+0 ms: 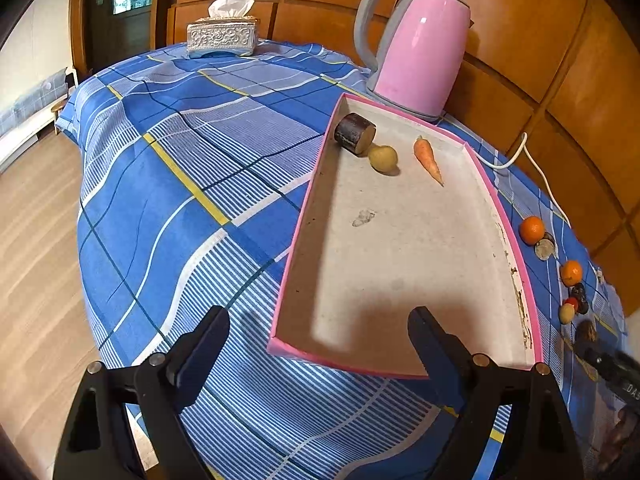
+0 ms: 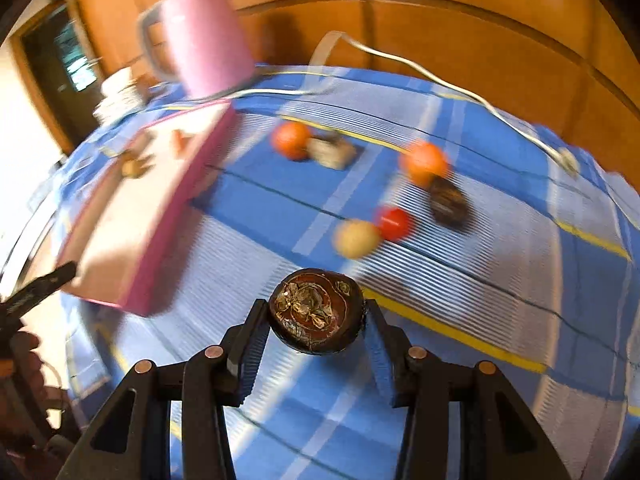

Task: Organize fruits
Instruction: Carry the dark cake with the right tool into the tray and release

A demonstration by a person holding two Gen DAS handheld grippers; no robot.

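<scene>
Right gripper [image 2: 316, 322] has its fingers clamped on a dark round fruit [image 2: 316, 312], held above the blue plaid cloth [image 2: 460, 308]; left gripper [image 1: 320, 332] hangs spread wide and empty at the near end of the pink tray [image 1: 530, 280].

Only the right view, pretty blurry, shows the grab, plus two oranges [image 2: 425, 163], a red ball [image 2: 394, 223] and a tan one [image 2: 356, 239] loose on the cloth. The sharper left view shows the tray's contents: a carrot [image 1: 428, 159], a yellowish fruit [image 1: 383, 158] and a dark cylinder [image 1: 355, 134] touching it, pink kettle [image 1: 416, 50] just behind.
</scene>
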